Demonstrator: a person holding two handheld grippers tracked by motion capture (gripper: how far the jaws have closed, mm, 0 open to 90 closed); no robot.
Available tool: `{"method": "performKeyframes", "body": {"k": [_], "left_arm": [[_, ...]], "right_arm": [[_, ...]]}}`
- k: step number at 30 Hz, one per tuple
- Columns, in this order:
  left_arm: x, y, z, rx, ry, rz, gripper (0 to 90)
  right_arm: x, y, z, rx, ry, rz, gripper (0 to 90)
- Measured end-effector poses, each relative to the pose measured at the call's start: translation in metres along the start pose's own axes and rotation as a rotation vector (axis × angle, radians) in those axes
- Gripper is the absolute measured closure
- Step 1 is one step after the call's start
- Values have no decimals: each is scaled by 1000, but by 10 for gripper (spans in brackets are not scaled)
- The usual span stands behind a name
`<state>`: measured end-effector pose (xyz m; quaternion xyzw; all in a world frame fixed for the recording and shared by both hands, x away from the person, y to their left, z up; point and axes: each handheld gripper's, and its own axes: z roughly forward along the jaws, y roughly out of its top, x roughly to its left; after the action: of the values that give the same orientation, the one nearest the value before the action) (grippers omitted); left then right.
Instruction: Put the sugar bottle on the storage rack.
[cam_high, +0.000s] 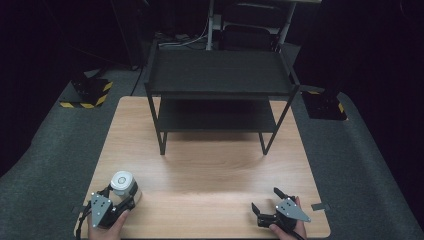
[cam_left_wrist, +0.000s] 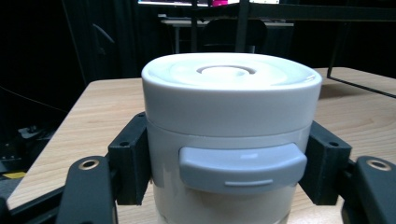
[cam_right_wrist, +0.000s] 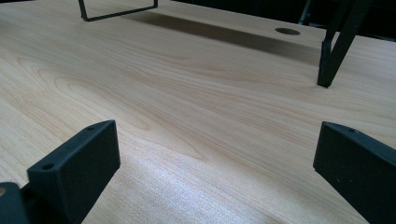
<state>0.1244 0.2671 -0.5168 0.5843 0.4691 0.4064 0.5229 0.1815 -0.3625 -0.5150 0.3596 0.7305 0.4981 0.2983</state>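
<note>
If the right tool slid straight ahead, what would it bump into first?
Probably the black shelf. The right tool, jaws open and empty, points over bare table toward a shelf leg, though depth is hard to judge.

I can't see the jar's (cam_left_wrist: 231, 126) base below the left gripper view's bottom edge, and its sides are hidden behind my pads (cam_left_wrist: 131, 163). Beyond the jar, the rack (cam_left_wrist: 299, 11) is cut off above.

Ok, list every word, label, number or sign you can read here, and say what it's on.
No readable text anywhere.
White container in the left gripper: plain lid, grey tab with a raised line, no lettering.
Black shelf rack: no label.
Yellow-and-black hazard stripes on the floor: a pattern, no words.
Bright strip at the far top of the left gripper view: too blurred to read.
</note>
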Motion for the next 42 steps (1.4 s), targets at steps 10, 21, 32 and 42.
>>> {"method": "performKeyframes", "body": {"k": [10, 21, 32, 42], "left_arm": [[-9, 20, 15, 17, -44, 0, 316], [-37, 54, 53, 30, -118, 6, 316], [-63, 92, 88, 27, -172, 11, 316], [-76, 127, 108, 16, -189, 22, 316]], "right_arm": [[0, 0, 0, -1, -3, -1, 5], [0, 0, 0, -3, 1, 2, 5], [-1, -1, 0, -6, 3, 7, 5], [-1, -2, -1, -9, 3, 9, 5]]}}
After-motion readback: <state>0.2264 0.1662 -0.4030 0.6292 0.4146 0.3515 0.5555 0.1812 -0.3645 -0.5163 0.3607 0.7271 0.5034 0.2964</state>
